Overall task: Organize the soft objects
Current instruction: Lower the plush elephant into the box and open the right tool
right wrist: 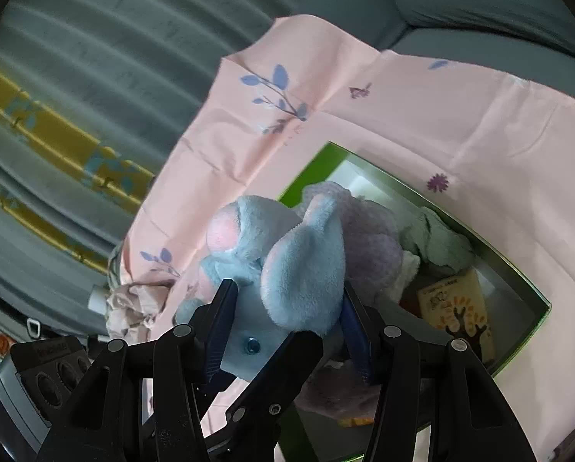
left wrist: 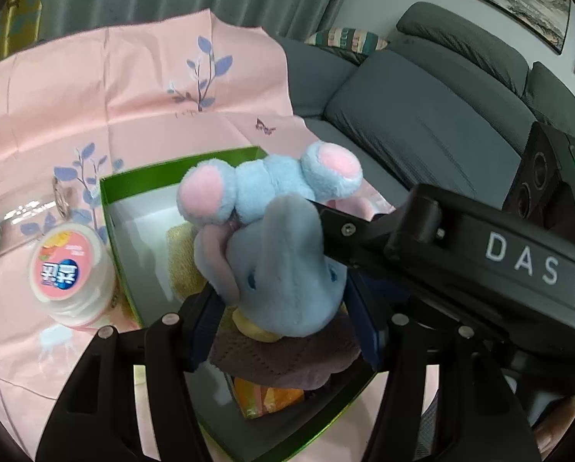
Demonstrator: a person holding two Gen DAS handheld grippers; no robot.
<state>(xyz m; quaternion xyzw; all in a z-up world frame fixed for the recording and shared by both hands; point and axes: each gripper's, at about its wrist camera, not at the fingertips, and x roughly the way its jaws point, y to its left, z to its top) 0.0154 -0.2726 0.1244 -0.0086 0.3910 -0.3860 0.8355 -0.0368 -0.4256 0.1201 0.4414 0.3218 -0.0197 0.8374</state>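
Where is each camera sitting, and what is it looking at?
Left wrist view: sits on the left gripper, looking down along its fingers at the blue plush elephant it clamps over the green box; the right gripper reaches in from the right.
Right wrist view: sits on the right gripper, looking down at the same elephant between its pads, with the box and pink cloth beyond.
Shared: elephant, green box, pink floral cloth, grey sofa.
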